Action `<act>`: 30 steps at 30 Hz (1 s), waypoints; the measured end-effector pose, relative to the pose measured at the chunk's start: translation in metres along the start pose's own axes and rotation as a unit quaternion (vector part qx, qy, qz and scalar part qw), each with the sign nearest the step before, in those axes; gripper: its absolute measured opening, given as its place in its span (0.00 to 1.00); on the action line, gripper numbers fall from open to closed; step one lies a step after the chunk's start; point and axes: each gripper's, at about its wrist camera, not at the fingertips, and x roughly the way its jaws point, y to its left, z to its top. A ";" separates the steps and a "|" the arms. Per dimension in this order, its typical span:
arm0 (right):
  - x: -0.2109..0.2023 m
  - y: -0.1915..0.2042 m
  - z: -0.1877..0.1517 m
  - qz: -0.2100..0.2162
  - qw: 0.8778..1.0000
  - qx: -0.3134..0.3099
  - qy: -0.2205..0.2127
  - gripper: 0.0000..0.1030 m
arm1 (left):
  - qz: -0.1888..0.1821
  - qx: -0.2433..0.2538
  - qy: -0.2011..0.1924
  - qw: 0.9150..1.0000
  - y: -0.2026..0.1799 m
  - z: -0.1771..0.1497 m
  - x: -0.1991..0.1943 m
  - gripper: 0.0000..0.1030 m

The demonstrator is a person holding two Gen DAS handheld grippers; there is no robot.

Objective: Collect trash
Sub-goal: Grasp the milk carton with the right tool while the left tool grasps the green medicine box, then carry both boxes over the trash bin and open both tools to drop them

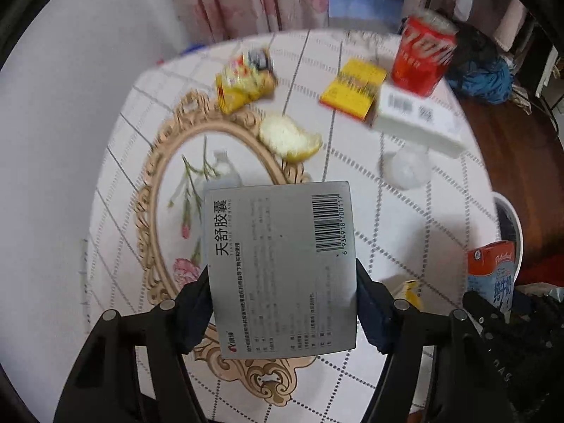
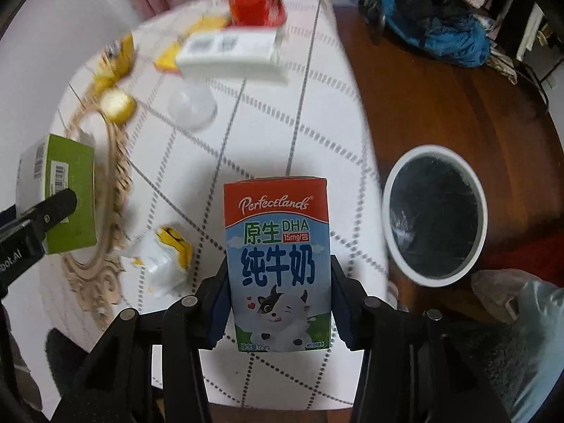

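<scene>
My left gripper (image 1: 282, 282) is shut on a grey medicine box (image 1: 282, 246) with a barcode, held above the table; the right wrist view shows its green side (image 2: 67, 194). My right gripper (image 2: 278, 275) is shut on a small red, white and blue milk carton (image 2: 278, 246), held upright over the table's right edge and also visible at the right of the left wrist view (image 1: 491, 271). A white bin (image 2: 387, 190) with a black liner stands on the floor to the right of the carton. A crumpled white and yellow wrapper (image 2: 165, 257) lies on the cloth.
On the round table with a checked white cloth (image 1: 352, 211) lie an ornate oval tray (image 1: 155, 176), a piece of bread (image 1: 289, 137), a yellow snack packet (image 1: 246, 77), a yellow box (image 1: 352, 88), a white box (image 1: 419, 116), a red can (image 1: 423, 56) and a clear cup (image 1: 405, 169). Blue and black cloth (image 2: 440, 28) lies on the wooden floor.
</scene>
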 end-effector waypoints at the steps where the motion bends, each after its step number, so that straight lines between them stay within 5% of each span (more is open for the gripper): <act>1: -0.009 -0.005 -0.001 0.005 1.000 0.003 -0.010 0.49 | 0.001 0.004 -0.010 1.000 -0.001 0.002 -0.009 0.66; 8: -0.076 -0.080 -0.001 0.024 0.996 0.040 -0.077 0.49 | -0.033 0.032 -0.076 0.996 -0.042 0.021 -0.071 0.66; 14: -0.099 -0.179 0.004 0.004 0.993 0.080 -0.091 0.49 | -0.088 0.077 -0.093 0.989 -0.129 0.038 -0.092 0.66; 22: -0.025 -0.301 0.020 -0.002 0.991 0.132 -0.025 0.49 | -0.140 0.077 -0.020 0.987 -0.233 0.047 -0.021 0.66; 30: 0.052 -0.347 0.043 0.006 0.995 0.093 0.044 0.49 | -0.157 0.055 0.055 0.984 -0.293 0.050 0.057 0.66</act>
